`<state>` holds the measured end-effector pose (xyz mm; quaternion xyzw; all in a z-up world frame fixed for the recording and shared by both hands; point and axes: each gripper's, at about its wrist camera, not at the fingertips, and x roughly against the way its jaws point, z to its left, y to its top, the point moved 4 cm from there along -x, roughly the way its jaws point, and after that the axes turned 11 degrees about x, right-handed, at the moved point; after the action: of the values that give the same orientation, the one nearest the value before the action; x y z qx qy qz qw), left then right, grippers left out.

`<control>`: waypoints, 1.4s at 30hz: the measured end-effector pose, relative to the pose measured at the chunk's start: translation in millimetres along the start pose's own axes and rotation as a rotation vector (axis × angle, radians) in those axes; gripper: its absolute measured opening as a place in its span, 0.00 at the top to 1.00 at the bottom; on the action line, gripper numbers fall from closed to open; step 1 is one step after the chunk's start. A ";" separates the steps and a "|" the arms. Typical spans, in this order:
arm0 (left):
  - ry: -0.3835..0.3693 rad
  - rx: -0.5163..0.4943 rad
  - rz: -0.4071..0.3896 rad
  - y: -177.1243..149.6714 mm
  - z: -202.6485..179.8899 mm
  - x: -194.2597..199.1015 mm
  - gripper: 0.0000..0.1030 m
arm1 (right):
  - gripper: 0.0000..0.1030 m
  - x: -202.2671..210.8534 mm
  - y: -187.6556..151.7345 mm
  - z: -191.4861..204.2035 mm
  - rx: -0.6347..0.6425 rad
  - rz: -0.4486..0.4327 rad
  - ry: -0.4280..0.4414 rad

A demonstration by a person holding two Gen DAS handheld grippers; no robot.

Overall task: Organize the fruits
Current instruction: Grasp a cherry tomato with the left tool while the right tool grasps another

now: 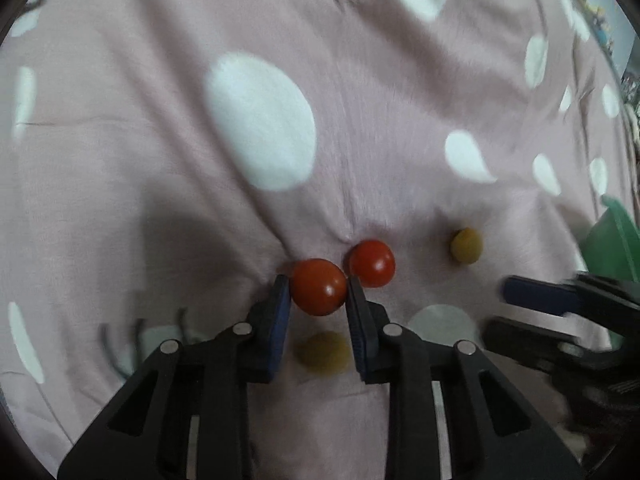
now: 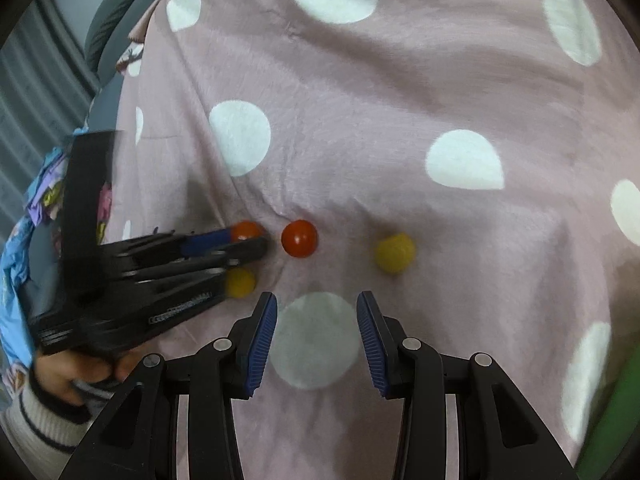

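Note:
My left gripper point(image 1: 317, 282) is shut on a red cherry tomato point(image 1: 318, 294), its blue pads pressing both sides just above the pink spotted blanket point(image 1: 160, 200). A second red tomato point(image 1: 372, 263) lies touching its right finger. One yellow fruit point(image 1: 466, 245) rests further right, another yellow fruit point(image 1: 322, 352) lies below the jaws. In the right wrist view my right gripper point(image 2: 317, 300) stands open over a white spot, holding nothing. The free red tomato point(image 2: 299, 238) and a yellow fruit point(image 2: 395, 252) lie ahead of it, and the left gripper point(image 2: 250, 240) holds its tomato point(image 2: 246, 230) at the left.
A green container point(image 1: 612, 240) sits at the right edge of the blanket, and also shows as a green blur point(image 2: 616, 420). A person's hand point(image 2: 60, 380) in a striped cuff holds the left gripper. Grey bedding and colourful fabric point(image 2: 24, 240) lie beyond the blanket's left edge.

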<state>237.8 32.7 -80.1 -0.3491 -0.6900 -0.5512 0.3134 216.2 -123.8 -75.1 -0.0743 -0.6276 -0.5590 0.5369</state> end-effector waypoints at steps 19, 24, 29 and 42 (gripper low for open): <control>-0.032 0.095 -0.049 -22.1 48.1 41.1 0.73 | 0.71 -79.7 36.8 33.3 0.141 0.052 -0.130; -0.045 0.094 -0.052 -27.7 45.5 55.7 0.73 | 0.72 -59.9 30.8 24.9 0.080 0.048 -0.116; -0.063 0.096 -0.060 -40.7 45.5 84.2 0.73 | 0.72 -17.7 14.6 33.9 0.081 0.010 -0.102; -0.087 0.076 -0.050 -97.3 10.8 114.4 0.73 | 0.72 79.2 -35.7 48.0 0.054 -0.079 -0.115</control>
<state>92.8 44.4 -41.4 -0.3431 -0.7318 -0.5166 0.2824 130.4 -139.4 -27.6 -0.0670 -0.6747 -0.5574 0.4792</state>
